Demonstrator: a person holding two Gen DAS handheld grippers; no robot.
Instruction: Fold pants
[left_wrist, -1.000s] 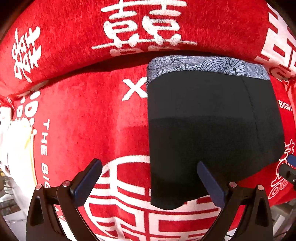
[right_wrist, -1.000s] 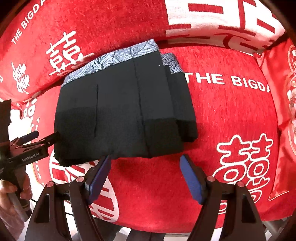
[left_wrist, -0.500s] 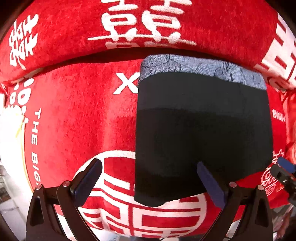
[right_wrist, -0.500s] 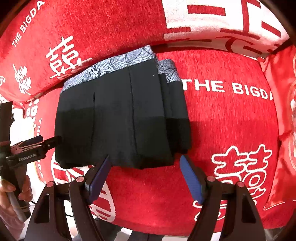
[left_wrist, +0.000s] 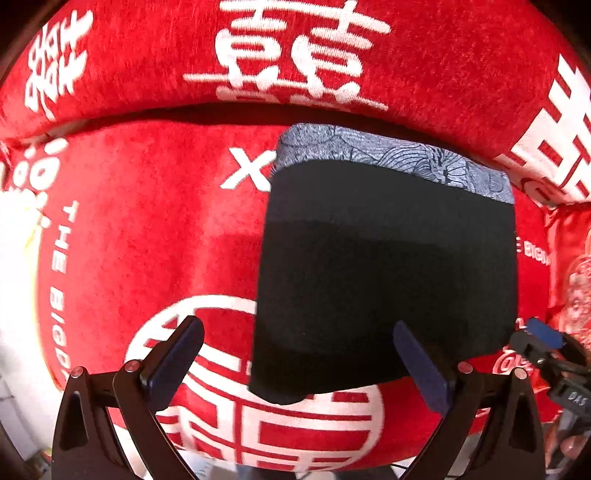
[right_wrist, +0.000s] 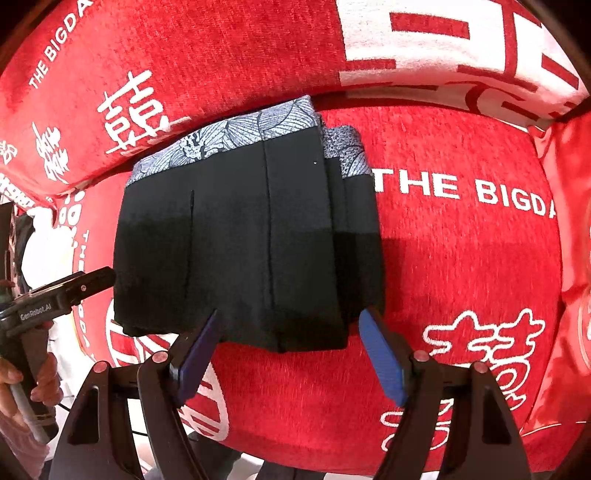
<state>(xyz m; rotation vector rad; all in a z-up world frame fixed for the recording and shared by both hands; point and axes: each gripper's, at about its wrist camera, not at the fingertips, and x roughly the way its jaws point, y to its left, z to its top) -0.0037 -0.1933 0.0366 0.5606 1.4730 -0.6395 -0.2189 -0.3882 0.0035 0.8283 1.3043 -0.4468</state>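
Red cushion bare rightward, folded pants edges flat, both jaws open

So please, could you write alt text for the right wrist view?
Folded black shorts with a grey patterned waistband lie on a red cushion. The open right tongs hover over their near edge; the left tongs reach in beside them.

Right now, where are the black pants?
The folded black pants lie in the middle of the right wrist view on the red seat cushion, patterned waistband toward the backrest, just beyond both open grippers.
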